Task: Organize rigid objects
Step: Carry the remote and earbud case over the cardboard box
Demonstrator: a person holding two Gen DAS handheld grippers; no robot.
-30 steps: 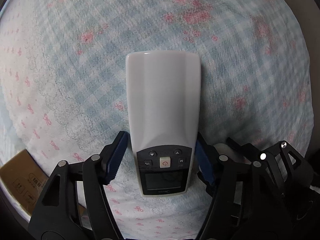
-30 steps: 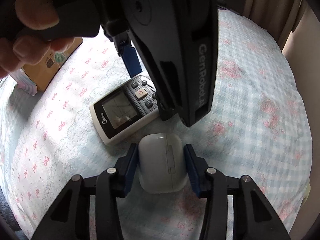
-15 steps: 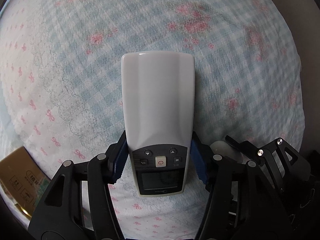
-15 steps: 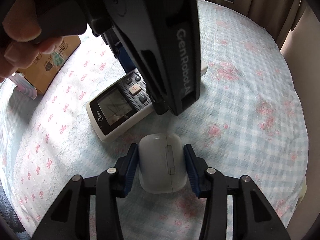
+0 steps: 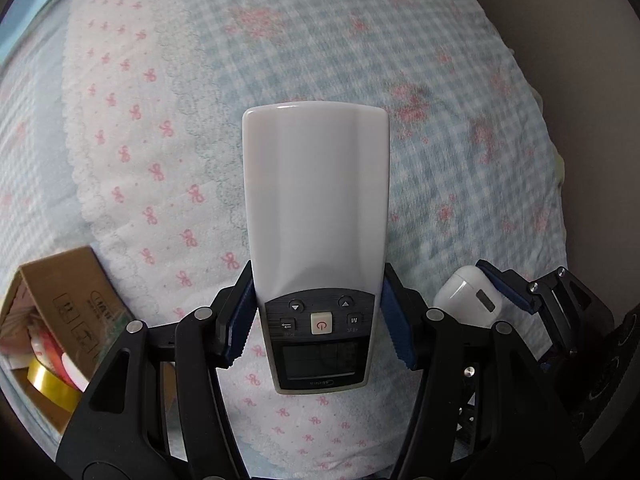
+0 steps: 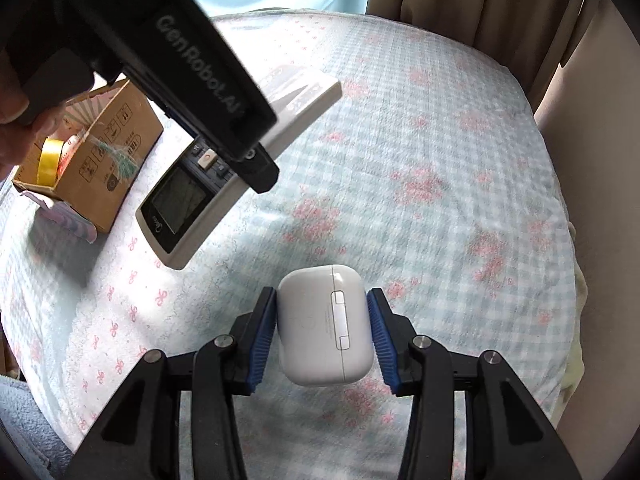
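Both lifted | left gripper (image 5: pixel 318 322) clamps remote (image 5: pixel 316 216) | right gripper (image 6: pixel 322 330) clamps earbud case (image 6: pixel 326 326)

**Pale plastics on a pastel checked cover**

The bedcover (image 5: pixel 460 128) is pale blue-and-white gingham strewn with pink flowers; left of the remote it turns white with small pink bows. The remote (image 5: pixel 316 216) is glossy white, its button panel black. The earbud case (image 6: pixel 325 322) is white. The cardboard box (image 6: pixel 100 156) is brown, holding yellow tape (image 6: pixel 49 160).

A cardboard box (image 6: pixel 96 160) sits on the bedspread (image 6: pixel 440 160), tape roll (image 6: pixel 50 158) inside.
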